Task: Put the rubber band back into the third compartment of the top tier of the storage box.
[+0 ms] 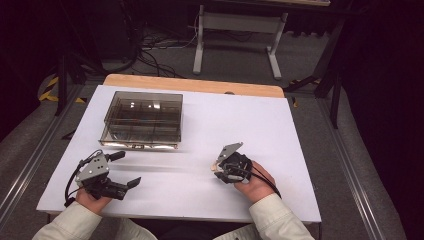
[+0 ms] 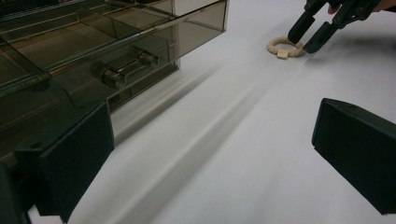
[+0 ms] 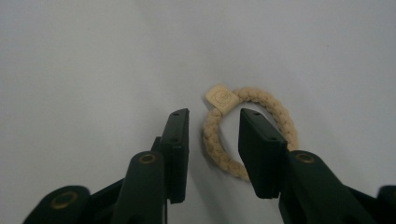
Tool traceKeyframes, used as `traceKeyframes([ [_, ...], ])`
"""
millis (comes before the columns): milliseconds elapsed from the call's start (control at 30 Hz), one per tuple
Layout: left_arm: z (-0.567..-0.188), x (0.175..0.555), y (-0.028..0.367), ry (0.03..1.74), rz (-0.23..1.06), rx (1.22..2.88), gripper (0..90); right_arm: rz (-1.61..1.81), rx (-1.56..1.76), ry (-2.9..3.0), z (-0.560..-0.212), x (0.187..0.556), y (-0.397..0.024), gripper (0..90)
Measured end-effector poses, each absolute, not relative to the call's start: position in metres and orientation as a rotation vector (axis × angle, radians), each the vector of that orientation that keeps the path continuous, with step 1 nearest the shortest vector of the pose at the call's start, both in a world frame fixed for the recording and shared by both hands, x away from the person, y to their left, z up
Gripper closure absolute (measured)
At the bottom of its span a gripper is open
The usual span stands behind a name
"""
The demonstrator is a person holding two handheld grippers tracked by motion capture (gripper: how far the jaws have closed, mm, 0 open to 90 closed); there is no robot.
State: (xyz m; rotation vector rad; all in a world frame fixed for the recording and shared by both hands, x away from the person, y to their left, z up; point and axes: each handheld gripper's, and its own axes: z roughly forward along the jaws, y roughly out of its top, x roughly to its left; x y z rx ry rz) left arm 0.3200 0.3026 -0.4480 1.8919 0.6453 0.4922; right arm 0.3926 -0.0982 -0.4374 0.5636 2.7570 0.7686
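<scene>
1. The right hand [image 1: 255, 182] sits at the lower right of the high view, palm down on the white table [image 1: 200, 200], wrist low.
2. It tips the right gripper [image 3: 212, 135] down at a rope ring [image 3: 250, 135].
3. The ring lies flat on the table, in the middle right of the right gripper view.
4. The jaws stand a little apart, one outside the ring's near side and one inside it. They do not squeeze it.
5. The left hand [image 1: 92, 197] rests at the lower left of the high view.
6. The left gripper [image 1: 120, 172] points across the table, jaws wide apart with nothing between them.
7. A clear brown box [image 1: 142, 120] sits at the upper left.
</scene>
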Motion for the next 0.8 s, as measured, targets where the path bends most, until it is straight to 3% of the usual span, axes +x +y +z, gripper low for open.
traceKeyframes([
  [333,-0.448,0.321,0.303,0.646,0.493,1.893,0.2,0.733,0.572,2.804,-0.442,0.398,-0.094,82.3],
  [800,-0.449,0.321,0.303,0.648,0.5,1.892,0.2,0.798,0.561,2.745,-0.429,0.393,-0.098,84.1],
])
